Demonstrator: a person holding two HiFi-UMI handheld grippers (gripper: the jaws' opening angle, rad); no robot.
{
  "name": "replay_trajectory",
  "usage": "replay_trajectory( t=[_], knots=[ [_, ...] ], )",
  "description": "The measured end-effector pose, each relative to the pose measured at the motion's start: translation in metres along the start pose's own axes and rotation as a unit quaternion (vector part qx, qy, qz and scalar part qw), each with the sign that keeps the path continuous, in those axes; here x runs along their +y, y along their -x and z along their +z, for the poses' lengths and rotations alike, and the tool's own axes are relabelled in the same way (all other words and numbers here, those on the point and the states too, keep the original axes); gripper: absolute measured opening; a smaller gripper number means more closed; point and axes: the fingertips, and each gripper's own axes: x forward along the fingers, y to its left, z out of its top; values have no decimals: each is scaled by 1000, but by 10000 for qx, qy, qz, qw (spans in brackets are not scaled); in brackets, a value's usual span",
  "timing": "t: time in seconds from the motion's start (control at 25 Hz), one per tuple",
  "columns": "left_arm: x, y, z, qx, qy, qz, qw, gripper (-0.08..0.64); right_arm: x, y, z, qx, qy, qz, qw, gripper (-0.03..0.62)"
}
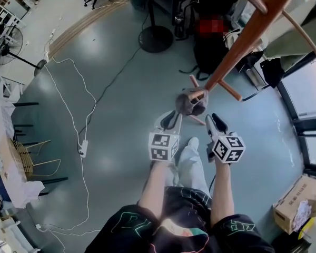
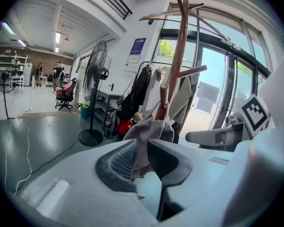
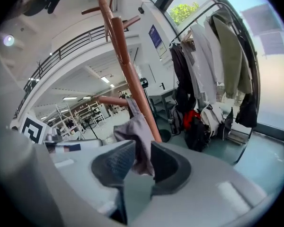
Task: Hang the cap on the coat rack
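A grey cap [image 1: 191,102] hangs at a low peg [image 3: 111,100] of the wooden coat rack [image 1: 242,46], whose pole rises to the upper right. My left gripper [image 1: 170,121] reaches it from the lower left and is shut on a fold of the cap's cloth [image 2: 149,131], pinched between its jaws [image 2: 141,152]. My right gripper [image 1: 216,123] stands just right of the cap. In the right gripper view its jaws [image 3: 142,157] stand apart with the cap's cloth [image 3: 137,131] hanging loose between them, against the pole [image 3: 125,56].
A floor fan's round base [image 1: 156,38] stands behind the rack, beside a dark backpack [image 1: 210,51]. A clothes rail with jackets [image 3: 217,56] lines the windows. White cables and a power strip [image 1: 83,148] lie on the floor at left. A cardboard box [image 1: 300,204] sits at lower right.
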Motion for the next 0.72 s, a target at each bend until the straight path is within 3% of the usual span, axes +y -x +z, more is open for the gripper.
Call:
replay_trajectory(
  t=[0.12,0.44,0.72],
  knots=[
    [-6,11,15,-236,-125,-72,9996,47,11,12,14,-386,74,42,9992,7],
    [-4,47,59,-857,-448,51,9953,15,50,33,48,-949,417,245,9943,4],
    [0,70,112,-1382,-675,62,9881,12,88,40,103,-1339,824,431,9866,5]
  ],
)
